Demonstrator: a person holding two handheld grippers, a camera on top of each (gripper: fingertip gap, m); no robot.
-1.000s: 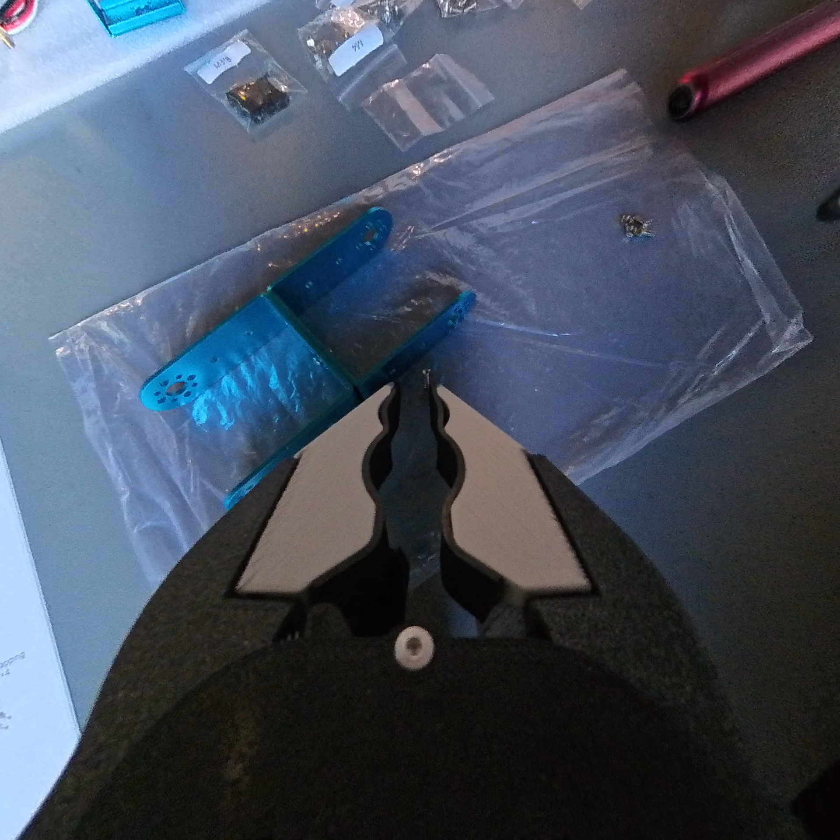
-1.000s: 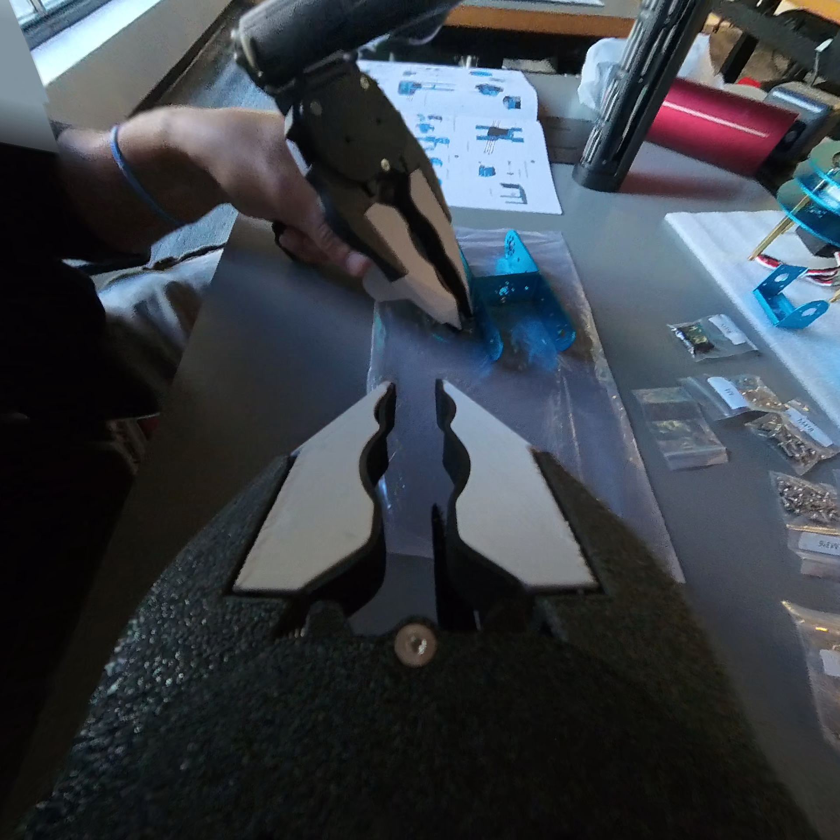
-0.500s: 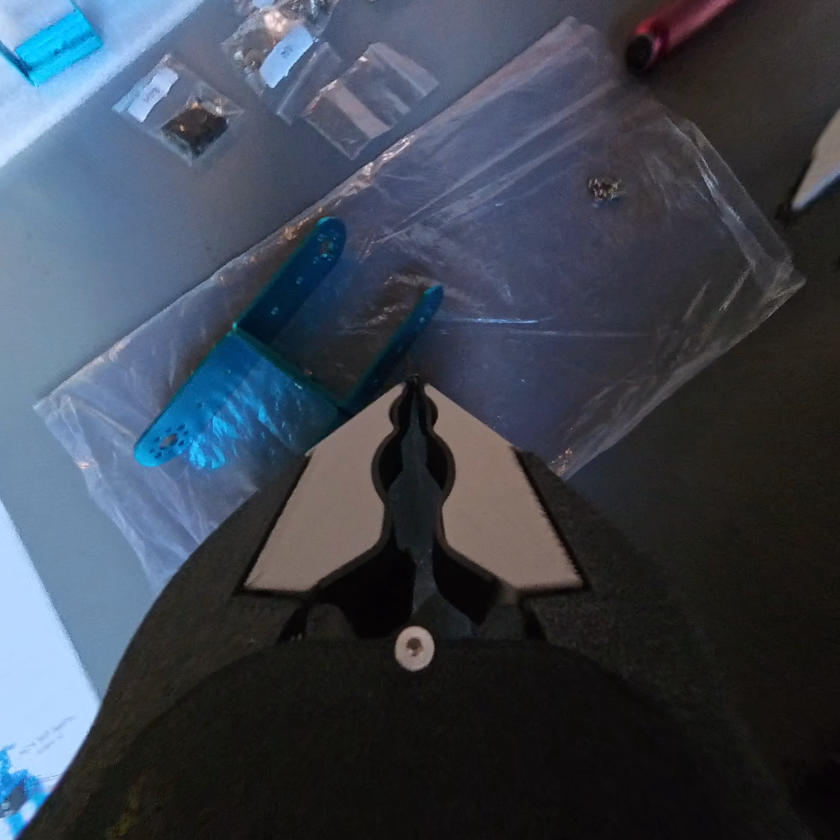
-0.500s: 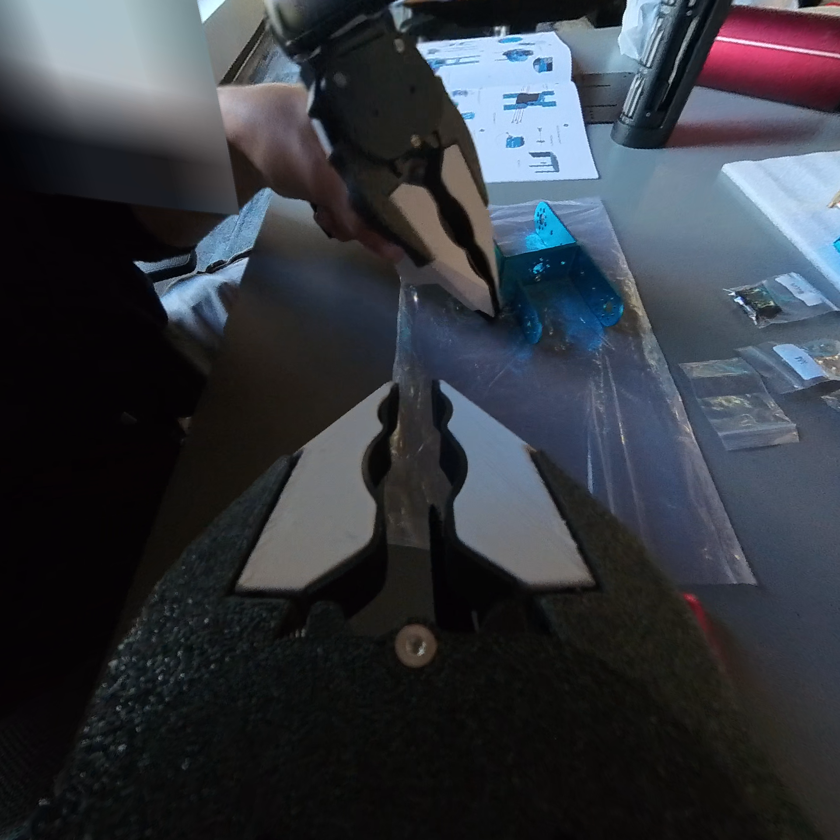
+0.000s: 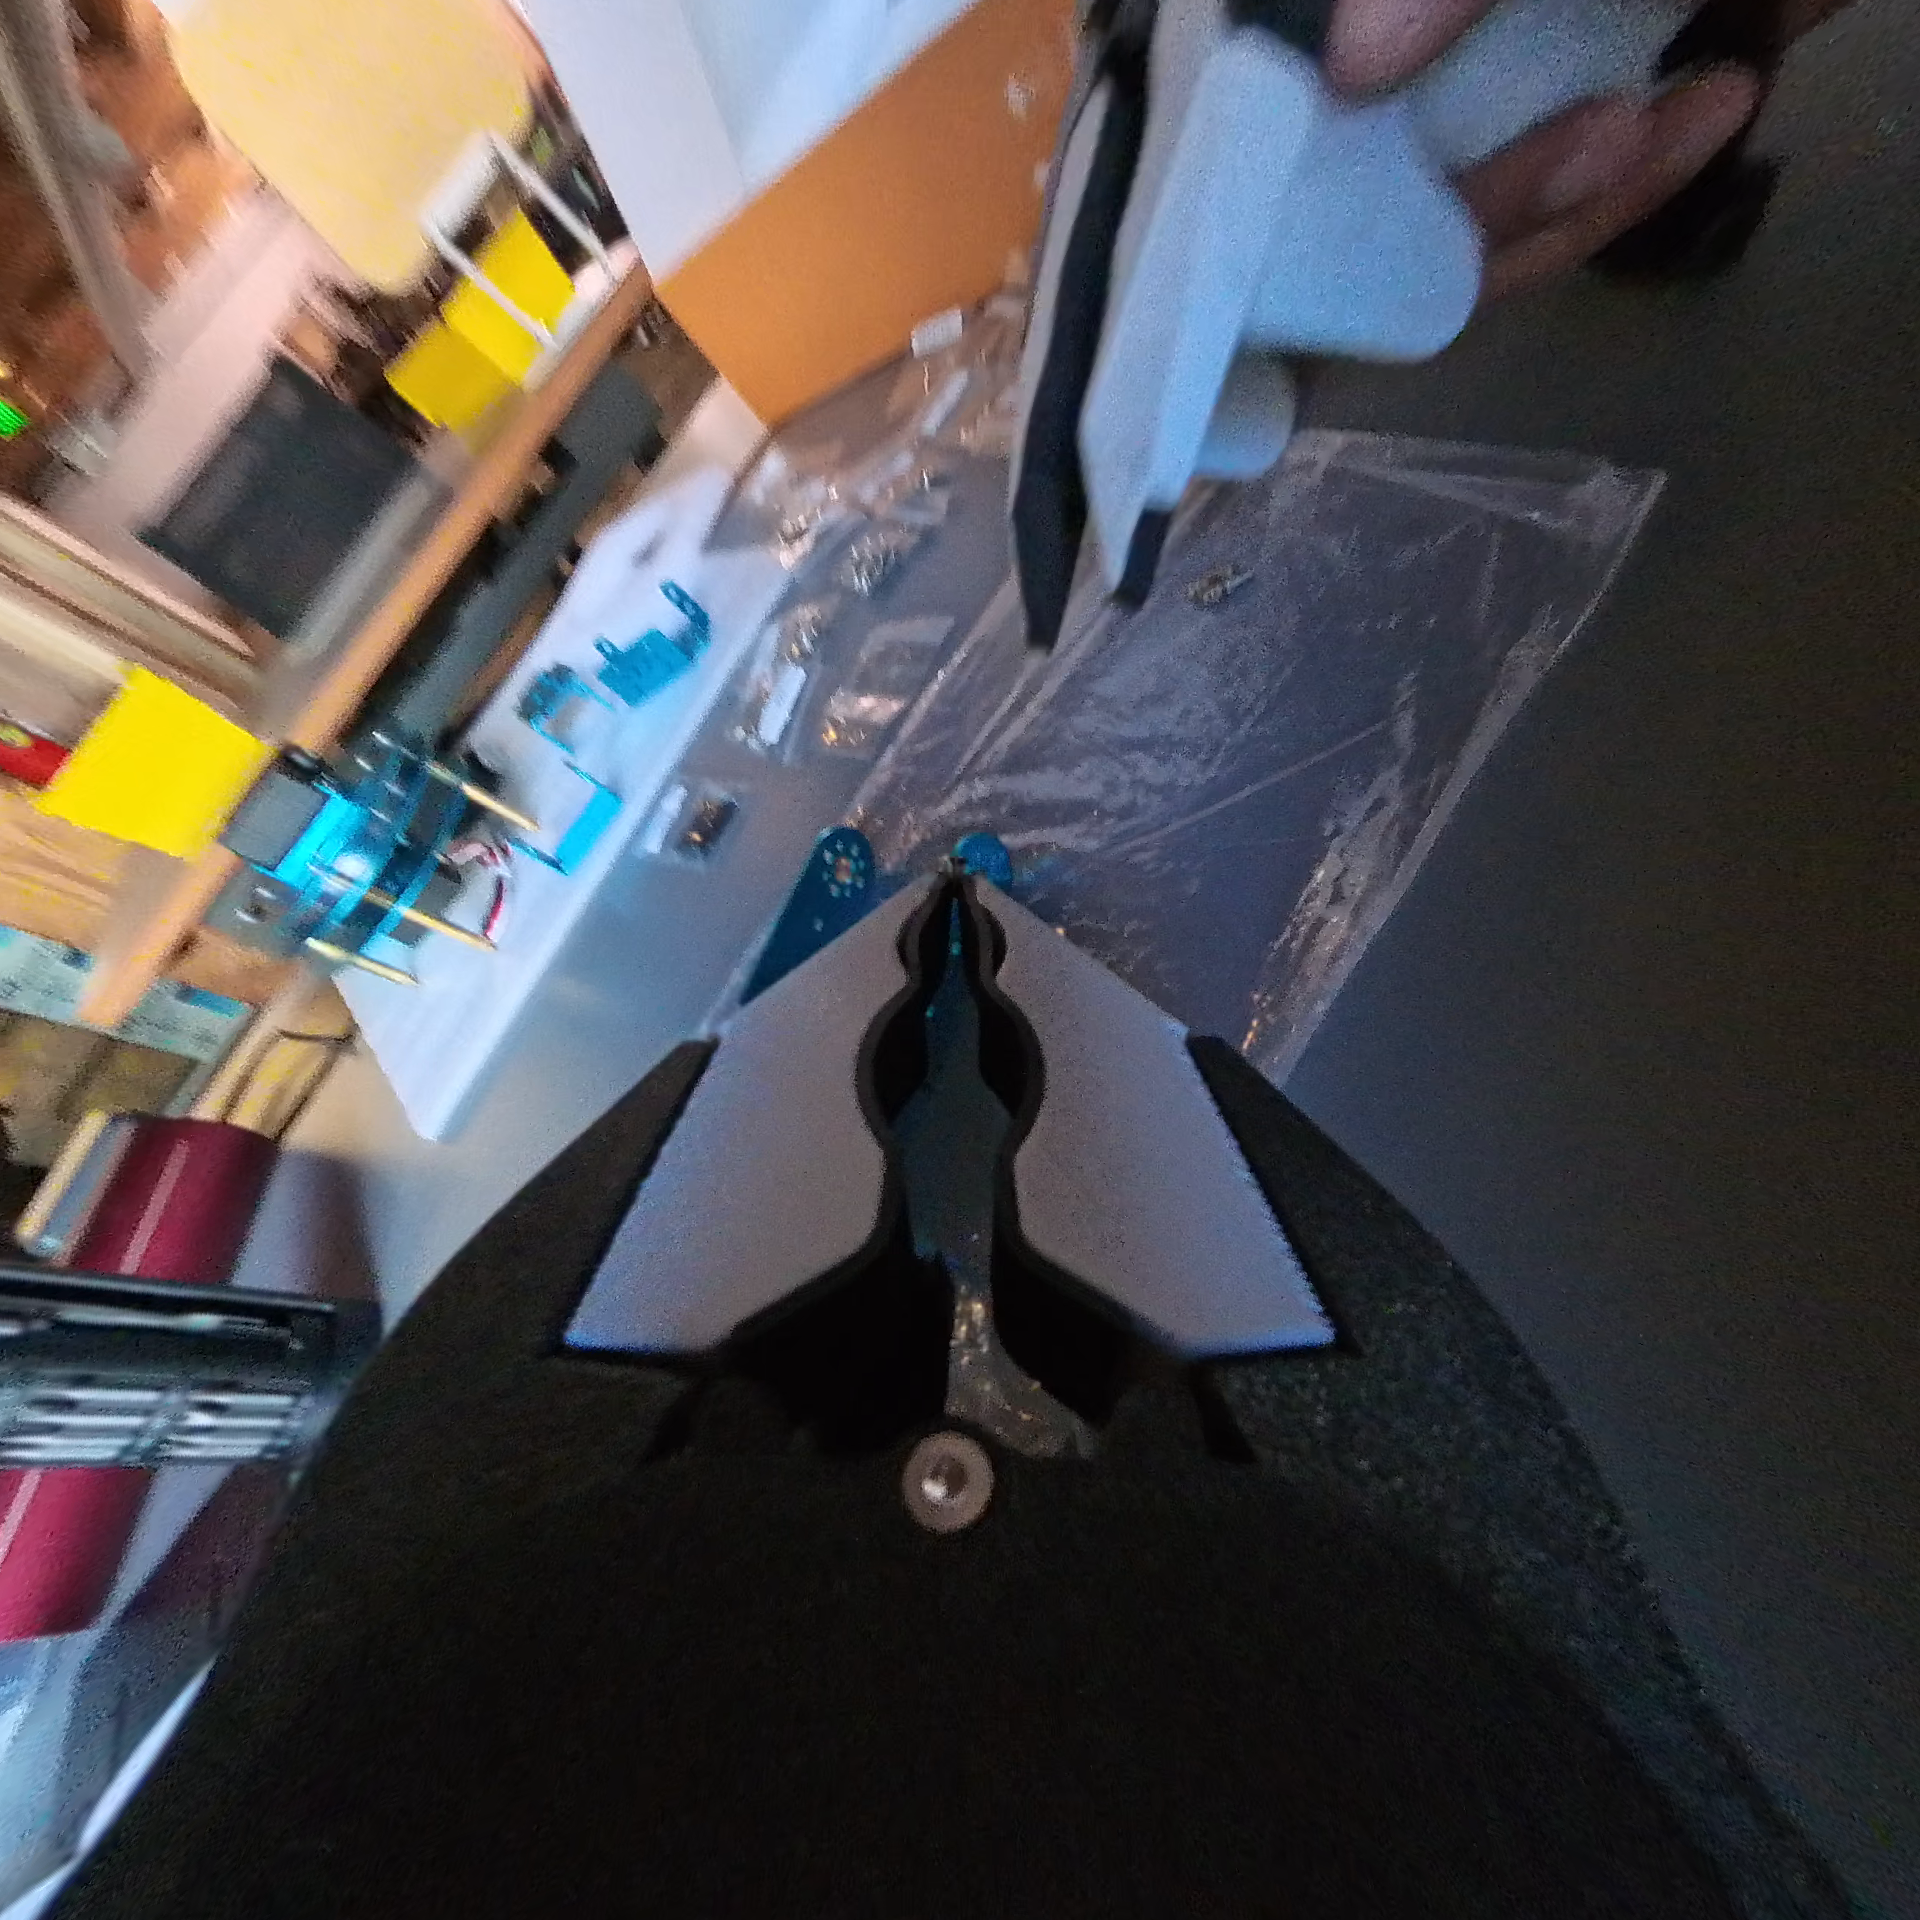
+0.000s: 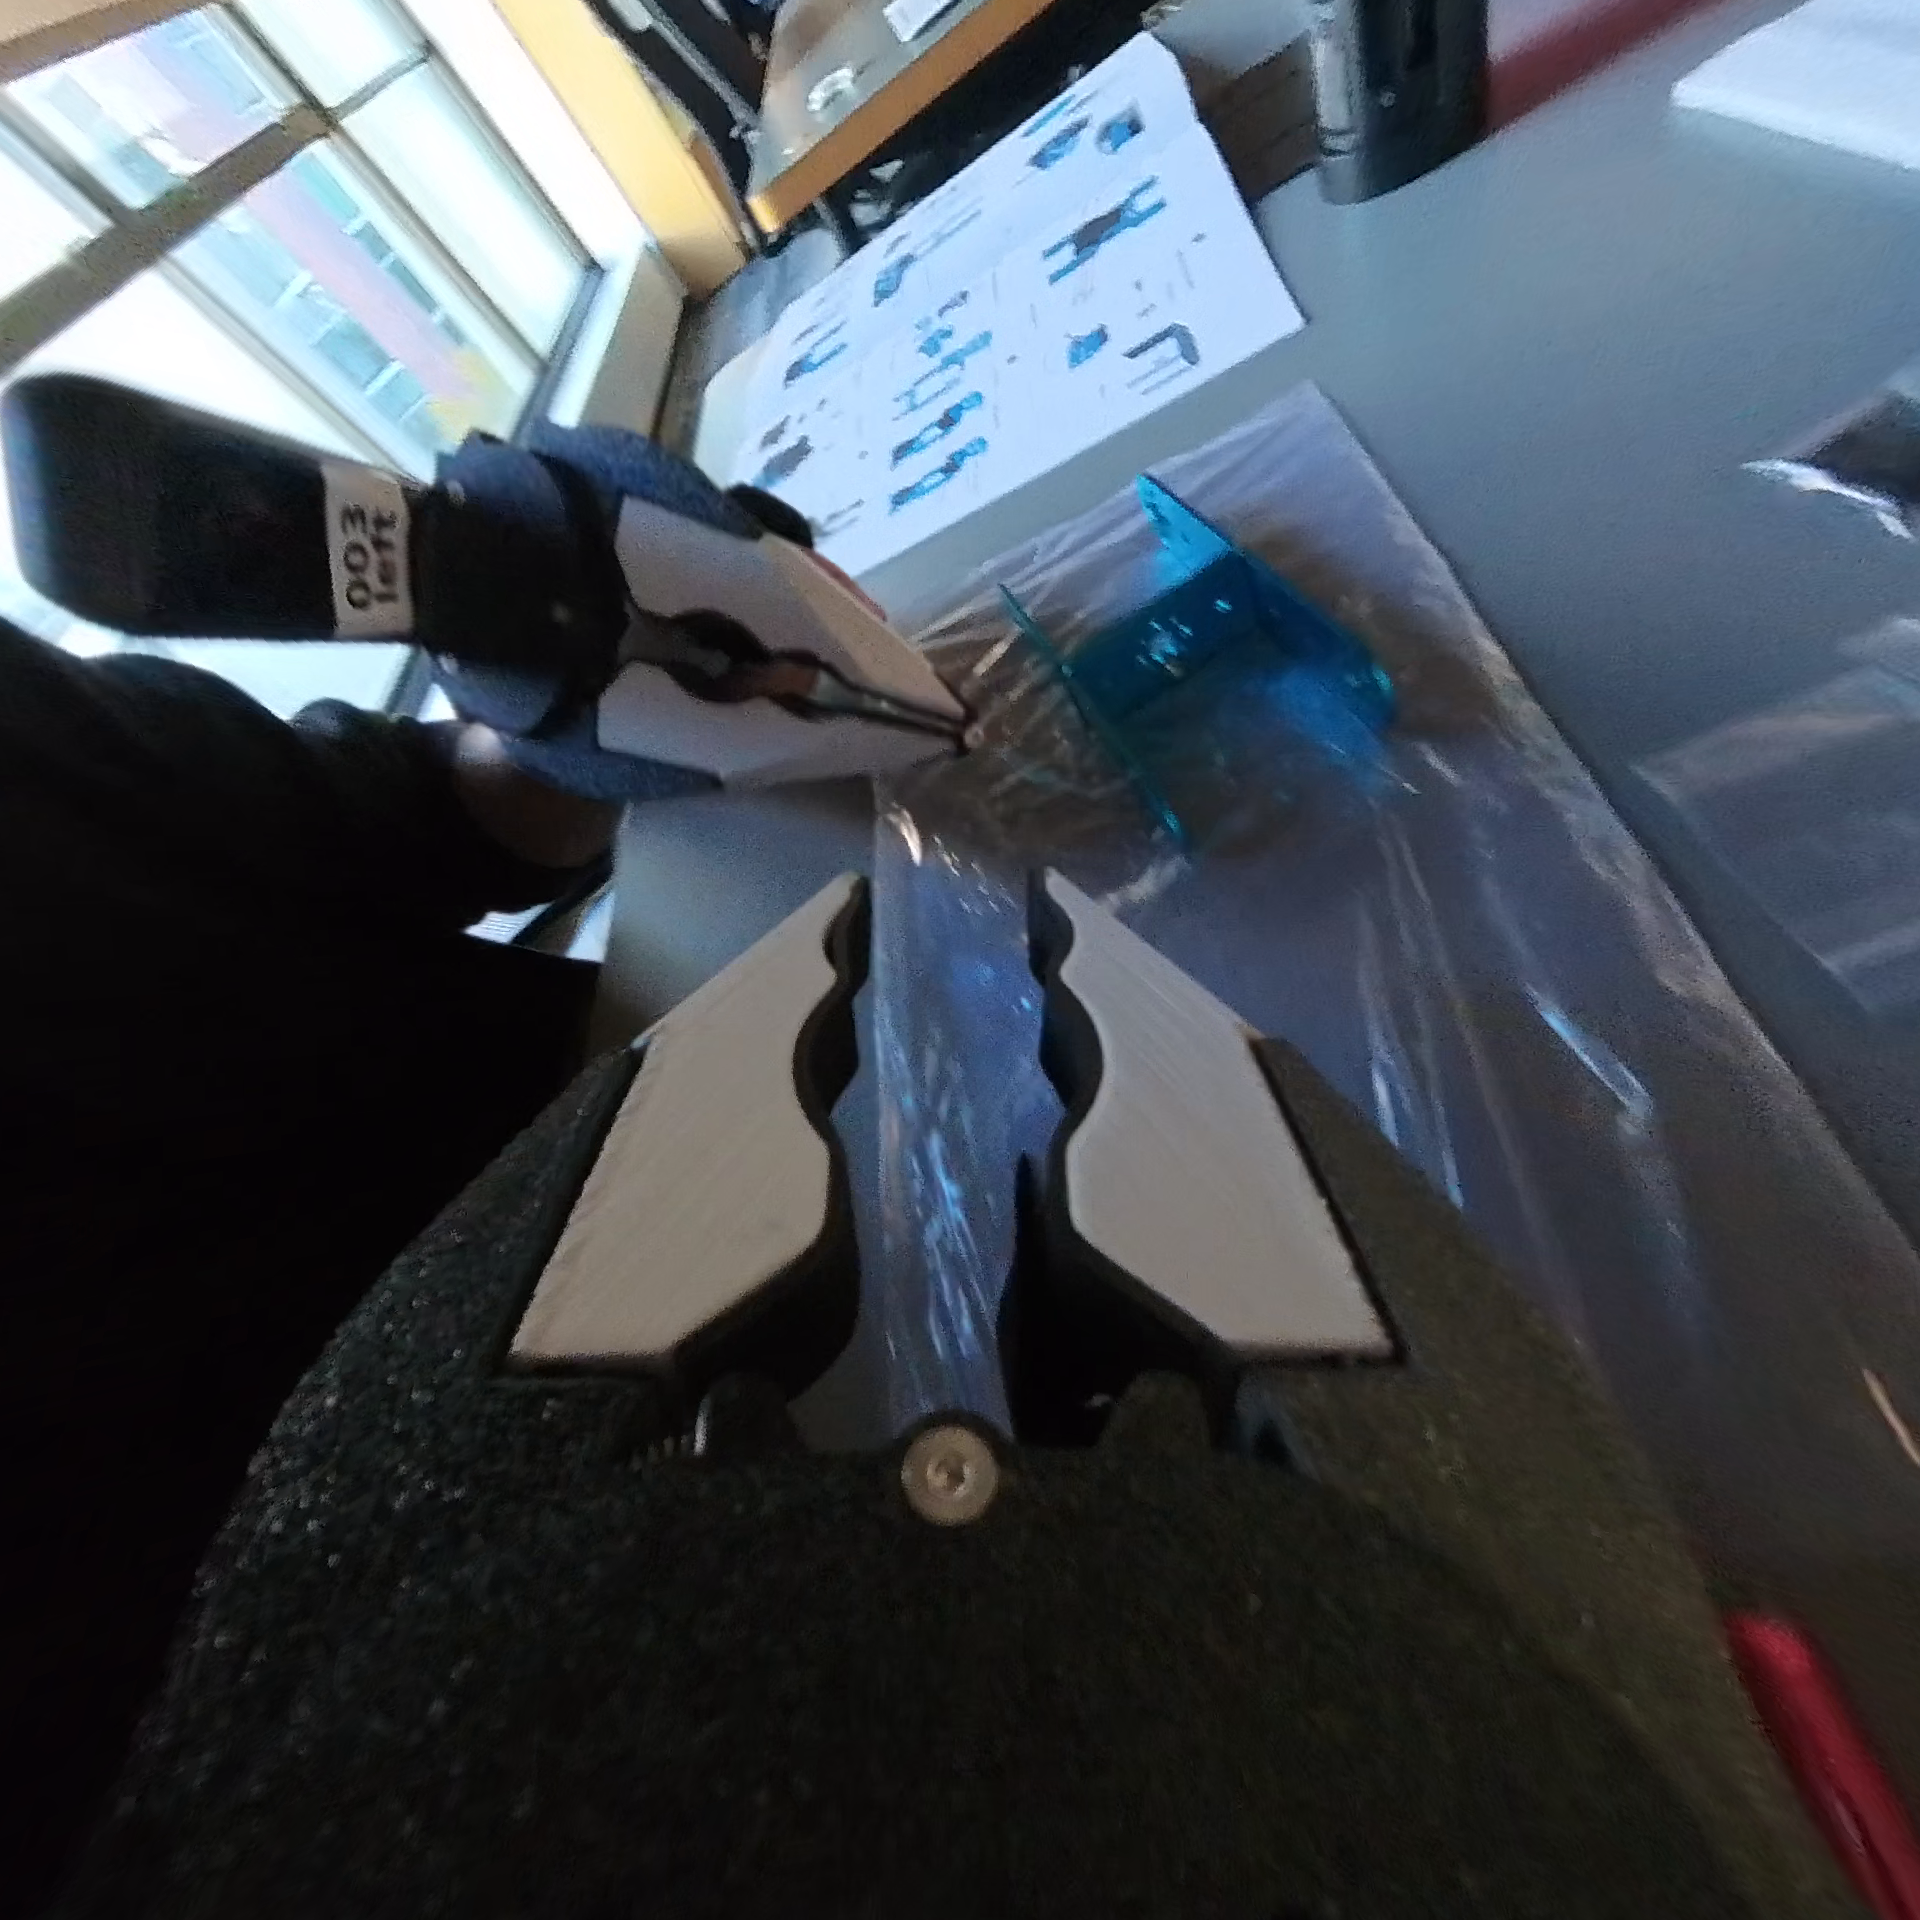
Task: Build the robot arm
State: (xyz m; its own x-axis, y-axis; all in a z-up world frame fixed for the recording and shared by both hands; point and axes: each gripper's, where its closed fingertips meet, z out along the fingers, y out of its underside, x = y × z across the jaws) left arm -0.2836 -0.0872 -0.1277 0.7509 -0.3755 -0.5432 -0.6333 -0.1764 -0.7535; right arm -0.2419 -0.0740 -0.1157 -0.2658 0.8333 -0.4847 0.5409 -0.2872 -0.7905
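Note:
My left gripper (image 5: 951,883) is shut, with a tiny screw (image 6: 971,736) pinched at its tips. It is held low and almost level over the near end of a clear plastic bag (image 5: 1299,790), just short of a blue metal U-bracket (image 6: 1226,644) that lies on the bag. The bracket's rounded arms show past my tips (image 5: 842,883). My right gripper (image 6: 951,883) is open, its fingers standing either side of a strip of the bag's edge. In the left wrist view it (image 5: 1081,613) hangs tip-down over the bag's far end, near a few loose screws (image 5: 1216,587).
An instruction sheet (image 6: 1039,270) lies beyond the bag. A white foam pad (image 5: 582,935) carries more blue parts, with small bags of hardware (image 5: 862,561) beside it. A red tube (image 5: 156,1184) and a black cylinder (image 6: 1392,94) stand at the grey table's edges. One gripper's finger ends stand about 5 centimetres off the other's.
My left gripper closed on the tiny screw and swung from pointing down at the bracket to nearly level. My right gripper moved in over the bag's end.

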